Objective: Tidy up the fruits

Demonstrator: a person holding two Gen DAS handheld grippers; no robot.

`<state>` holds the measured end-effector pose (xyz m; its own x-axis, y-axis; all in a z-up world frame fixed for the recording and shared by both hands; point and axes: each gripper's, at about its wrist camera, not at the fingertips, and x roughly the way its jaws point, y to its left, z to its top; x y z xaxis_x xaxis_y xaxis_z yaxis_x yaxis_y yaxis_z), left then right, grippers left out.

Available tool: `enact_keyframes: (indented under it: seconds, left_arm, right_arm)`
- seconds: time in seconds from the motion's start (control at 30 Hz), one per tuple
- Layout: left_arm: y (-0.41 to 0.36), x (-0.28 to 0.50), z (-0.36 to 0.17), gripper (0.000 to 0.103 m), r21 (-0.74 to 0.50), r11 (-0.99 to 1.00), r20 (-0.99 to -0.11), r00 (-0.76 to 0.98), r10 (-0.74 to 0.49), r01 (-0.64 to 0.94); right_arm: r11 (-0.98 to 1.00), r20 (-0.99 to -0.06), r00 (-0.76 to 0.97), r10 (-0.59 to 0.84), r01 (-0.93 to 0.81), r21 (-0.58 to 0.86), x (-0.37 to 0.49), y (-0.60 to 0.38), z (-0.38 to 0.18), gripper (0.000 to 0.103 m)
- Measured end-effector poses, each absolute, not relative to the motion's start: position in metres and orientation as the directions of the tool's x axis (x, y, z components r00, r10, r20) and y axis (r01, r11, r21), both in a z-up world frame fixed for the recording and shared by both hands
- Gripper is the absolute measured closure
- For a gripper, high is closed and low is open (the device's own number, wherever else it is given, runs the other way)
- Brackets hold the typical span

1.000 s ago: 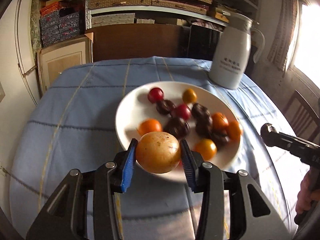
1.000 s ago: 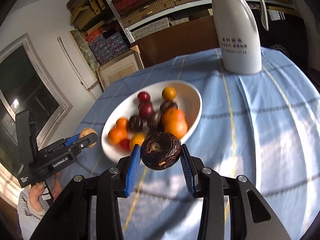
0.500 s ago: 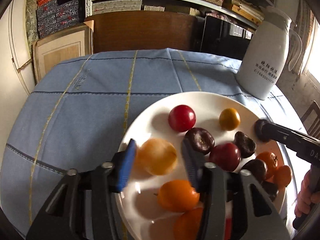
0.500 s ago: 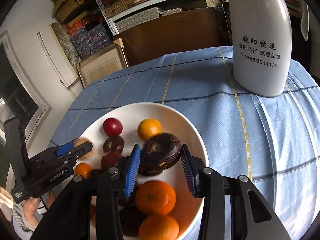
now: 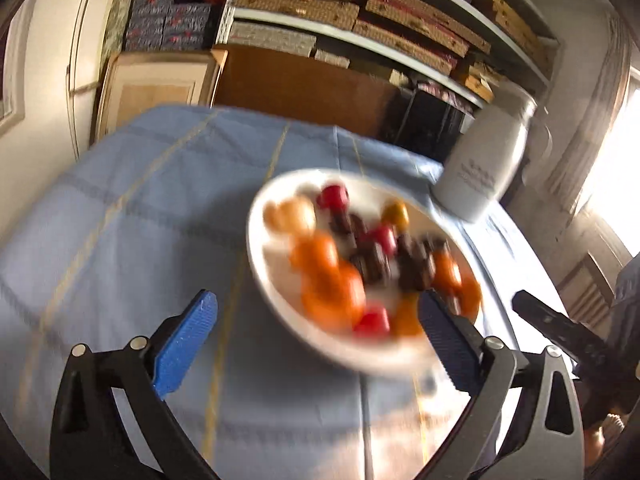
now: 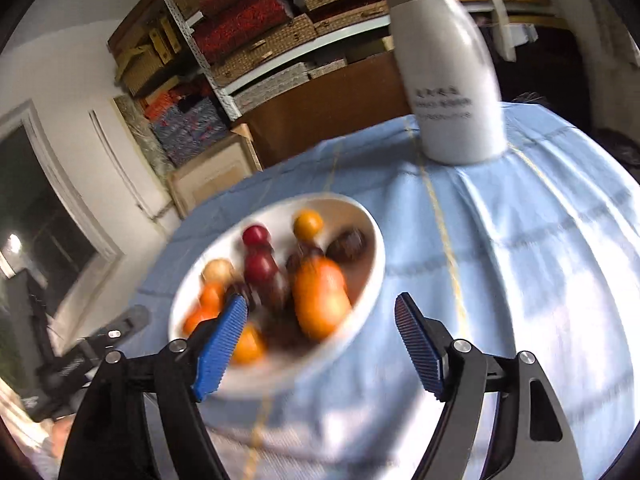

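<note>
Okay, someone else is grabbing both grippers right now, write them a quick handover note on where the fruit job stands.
Left gripper: jaws wide open, holding nothing, near side of the plate.
Right gripper: jaws wide open, holding nothing, also just short of the plate.
Fruit: all that shows lies on the white plate on the blue tablecloth, including the tan round fruit at its left side and a dark purple fruit at the far right. The white jug stands behind.
Done: no fruit shows on the cloth.
Left: both views are blurred, so check the table for stray fruit before stopping.
</note>
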<state>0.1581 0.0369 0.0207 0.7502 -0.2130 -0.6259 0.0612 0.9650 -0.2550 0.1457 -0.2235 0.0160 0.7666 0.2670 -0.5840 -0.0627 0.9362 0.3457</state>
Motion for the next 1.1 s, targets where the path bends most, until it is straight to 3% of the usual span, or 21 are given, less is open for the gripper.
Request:
enact_keyframes:
  seconds: [0.17, 0.27, 0.53, 0.87, 1.1]
  left_arm:
    - [0.004, 0.1, 0.019, 0.005, -0.08, 0.995, -0.6, 0.795, -0.092, 0.055]
    - [-0.005, 0.081, 0.025, 0.005, -0.023, 0.998, -0.547, 0.835, -0.055, 0.05]
    - [-0.002, 0.085, 0.028, 0.005, -0.02, 0.998, -0.553, 0.831, -0.064, 0.063]
    - [0.002, 0.093, 0.026, 0.004, -0.058, 0.995, -0.568, 0.817, -0.098, 0.079]
    - [0.003, 0.094, 0.023, 0.004, -0.071, 0.994, -0.58, 0.808, -0.107, 0.081]
  right_arm:
    - [0.955, -0.528, 0.821, 0.218, -0.068, 0.29, 0.097, -0.217, 0.02, 0.004]
    - [0.971, -0.483, 0.862, 0.157, -0.046, 0.233, 0.078, -0.216, 0.027, 0.004]
    - [0.944, -0.516, 0.836, 0.185, -0.005, 0.331, 0.084, -0.233, 0.026, 0.003]
    - [0.989, -0.504, 0.855, 0.124, -0.064, 0.135, 0.078, -0.193, 0.032, 0.004]
    - [0.988, -0.523, 0.842, 0.133, -0.067, 0.142, 0.079, -0.192, 0.03, 0.004]
